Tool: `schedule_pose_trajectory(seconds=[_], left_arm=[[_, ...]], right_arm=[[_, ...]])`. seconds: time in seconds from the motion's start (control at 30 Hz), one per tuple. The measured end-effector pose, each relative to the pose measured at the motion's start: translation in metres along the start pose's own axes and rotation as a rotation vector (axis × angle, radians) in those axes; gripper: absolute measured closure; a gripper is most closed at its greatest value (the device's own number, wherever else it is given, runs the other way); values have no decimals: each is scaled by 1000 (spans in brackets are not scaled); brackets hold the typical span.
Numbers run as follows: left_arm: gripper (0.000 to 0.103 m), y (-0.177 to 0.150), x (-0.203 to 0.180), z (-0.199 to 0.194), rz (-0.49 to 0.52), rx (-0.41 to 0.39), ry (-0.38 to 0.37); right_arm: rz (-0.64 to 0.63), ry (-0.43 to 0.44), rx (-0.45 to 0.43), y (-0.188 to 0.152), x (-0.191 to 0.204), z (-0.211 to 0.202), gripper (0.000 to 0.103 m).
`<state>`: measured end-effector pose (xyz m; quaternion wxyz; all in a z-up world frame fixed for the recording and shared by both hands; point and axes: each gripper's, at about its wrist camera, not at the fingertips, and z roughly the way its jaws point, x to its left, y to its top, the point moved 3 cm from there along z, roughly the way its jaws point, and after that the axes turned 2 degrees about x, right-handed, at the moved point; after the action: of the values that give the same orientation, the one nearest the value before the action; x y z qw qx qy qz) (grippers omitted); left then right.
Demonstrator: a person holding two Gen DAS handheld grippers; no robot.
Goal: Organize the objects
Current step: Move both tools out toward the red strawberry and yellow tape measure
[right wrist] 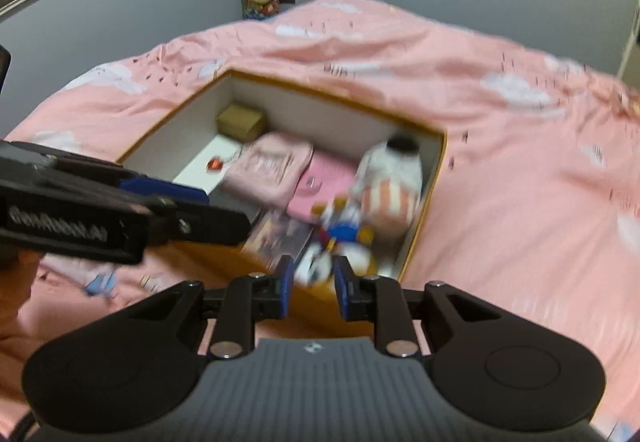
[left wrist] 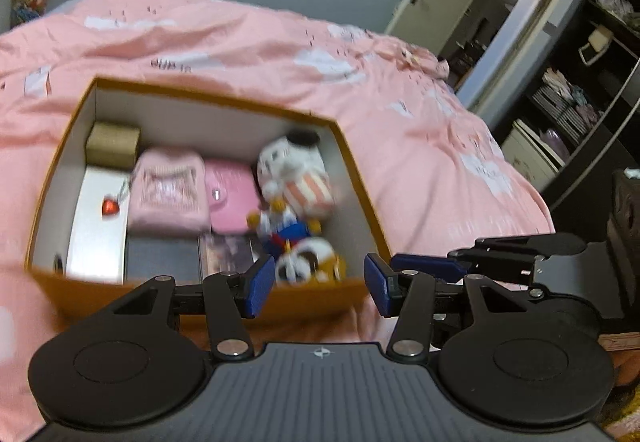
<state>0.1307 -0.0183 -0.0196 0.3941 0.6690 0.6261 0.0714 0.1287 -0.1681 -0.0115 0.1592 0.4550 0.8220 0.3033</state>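
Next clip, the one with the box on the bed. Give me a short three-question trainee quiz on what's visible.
1. True or false: the orange box sits on the pink bedspread.
2. Which item is in the box's far left corner? A) small brown box B) duck toy C) pink pouch
3. Fill in: the left gripper and right gripper are both open and hold ____.

Key: 1 true; 2 A; 3 nothing

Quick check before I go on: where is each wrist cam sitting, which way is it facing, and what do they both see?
Left wrist: above the near edge of the orange box, facing the bed and door; shows left gripper, right gripper at right.
Right wrist: right of it, facing the bed and window wall; shows right gripper.
Shared: box, plush toys, pink bedspread.
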Motion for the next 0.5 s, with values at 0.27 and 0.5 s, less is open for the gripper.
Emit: schedule_pose_trajectory(seconds=[0.27, 0.5], left_arm=[[45, -49, 8, 2, 6, 140, 27], [45, -81, 1, 18, 39, 282, -4]], right_arm=[[165, 42, 161, -63, -2, 10, 75], [232, 79, 285, -106, 4, 21, 69]])
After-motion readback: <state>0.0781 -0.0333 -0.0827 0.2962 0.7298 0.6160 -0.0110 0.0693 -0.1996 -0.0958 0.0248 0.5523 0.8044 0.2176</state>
